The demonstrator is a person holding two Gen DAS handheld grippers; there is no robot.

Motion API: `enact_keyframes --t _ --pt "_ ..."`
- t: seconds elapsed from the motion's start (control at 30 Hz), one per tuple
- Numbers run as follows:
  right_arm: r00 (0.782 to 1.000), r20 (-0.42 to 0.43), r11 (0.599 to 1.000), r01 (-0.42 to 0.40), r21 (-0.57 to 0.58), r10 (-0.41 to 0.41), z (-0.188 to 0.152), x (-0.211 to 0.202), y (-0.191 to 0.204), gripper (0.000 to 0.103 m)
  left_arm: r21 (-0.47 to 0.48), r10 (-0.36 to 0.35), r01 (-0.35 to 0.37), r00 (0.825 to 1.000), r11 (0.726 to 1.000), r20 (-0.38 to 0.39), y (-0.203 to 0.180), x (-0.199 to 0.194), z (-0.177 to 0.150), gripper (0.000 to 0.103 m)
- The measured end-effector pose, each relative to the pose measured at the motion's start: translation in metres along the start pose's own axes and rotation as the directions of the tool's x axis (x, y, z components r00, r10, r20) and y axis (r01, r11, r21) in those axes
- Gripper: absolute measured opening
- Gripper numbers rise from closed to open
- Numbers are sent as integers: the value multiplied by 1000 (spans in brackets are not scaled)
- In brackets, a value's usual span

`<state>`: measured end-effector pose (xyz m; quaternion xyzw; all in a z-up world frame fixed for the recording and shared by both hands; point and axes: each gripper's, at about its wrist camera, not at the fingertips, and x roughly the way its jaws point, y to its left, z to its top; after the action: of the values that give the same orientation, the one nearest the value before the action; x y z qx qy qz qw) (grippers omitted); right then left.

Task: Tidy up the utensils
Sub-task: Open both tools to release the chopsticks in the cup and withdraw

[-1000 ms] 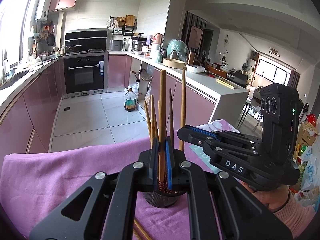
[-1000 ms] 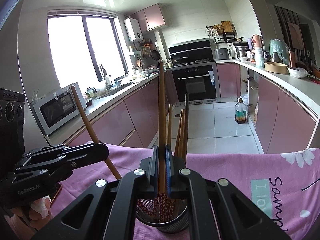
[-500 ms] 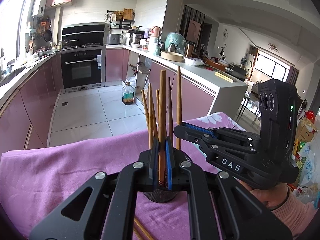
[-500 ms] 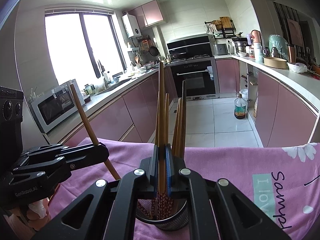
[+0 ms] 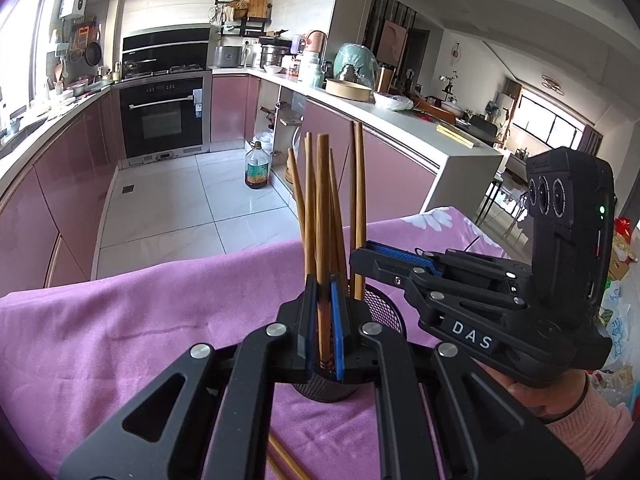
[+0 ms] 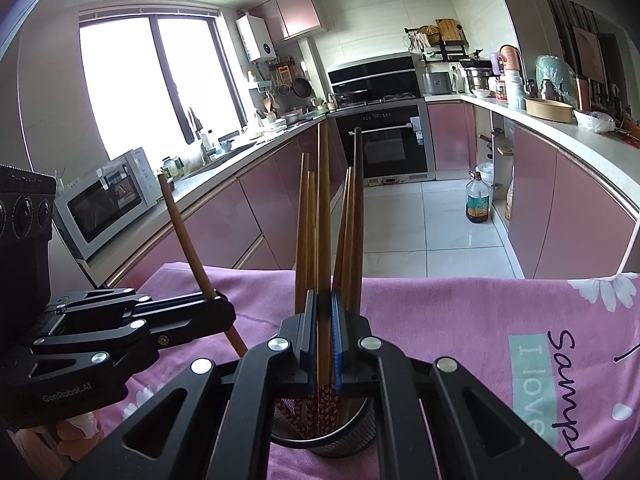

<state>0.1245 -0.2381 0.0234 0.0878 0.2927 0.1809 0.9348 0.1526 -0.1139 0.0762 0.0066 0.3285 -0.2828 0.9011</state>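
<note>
Both tools are clamped shut, each on a single brown wooden chopstick. The left tool (image 5: 324,320) pinches its brown wooden chopstick (image 5: 322,216) between blue pads, and the stick stands nearly upright with its lower end at the rim of the black wire-mesh holder (image 5: 384,312) on the worktop covered with a purple cloth (image 5: 140,312). From the other side the same stick leans away from the holder, caught in the left tool's black fingers (image 6: 208,316). The right tool (image 6: 325,336) grips its own chopstick (image 6: 323,208) upright, the red patterned lower end dipping into the mesh holder (image 6: 340,438). Several more wooden chopsticks (image 6: 352,220) stand bunched in the holder, fanning slightly at the top. Two loose chopsticks (image 5: 286,460) lie flat on the cloth just under the left tool. A hand in a pink sleeve (image 5: 588,432) carries the right tool, which reaches in beside the holder.
</note>
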Motion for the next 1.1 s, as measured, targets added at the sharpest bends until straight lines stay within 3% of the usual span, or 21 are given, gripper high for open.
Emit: enact_keyframes --t 0.5,0.67,0.73,0.83,0.97,1.1 --pt "1000 -15 1000 -3 25 3 -6 1 -5 8 -52 20 -22 1000 998 -24 21 43 -2 8" --pt "1000 -12 1000 -15 20 15 -10 -6 -4 9 -58 31 -31 999 998 -10 28 46 -8 13" --pt "1000 -10 1000 -24 15 24 -12 -10 -4 12 -57 47 -46 999 997 3 27 41 -14 17" --pt "999 -9 999 -40 1 40 -15 -19 -2 13 -44 83 -81 995 996 46 29 25 -25 30" --pt "997 -1 996 -75 -40 75 -21 -37 7 16 -29 110 -107 988 994 105 32 1 -37 33" --pt "991 -13 987 -132 -91 131 -36 -53 23 27 -34 138 -135 984 990 109 44 -19 -60 37"
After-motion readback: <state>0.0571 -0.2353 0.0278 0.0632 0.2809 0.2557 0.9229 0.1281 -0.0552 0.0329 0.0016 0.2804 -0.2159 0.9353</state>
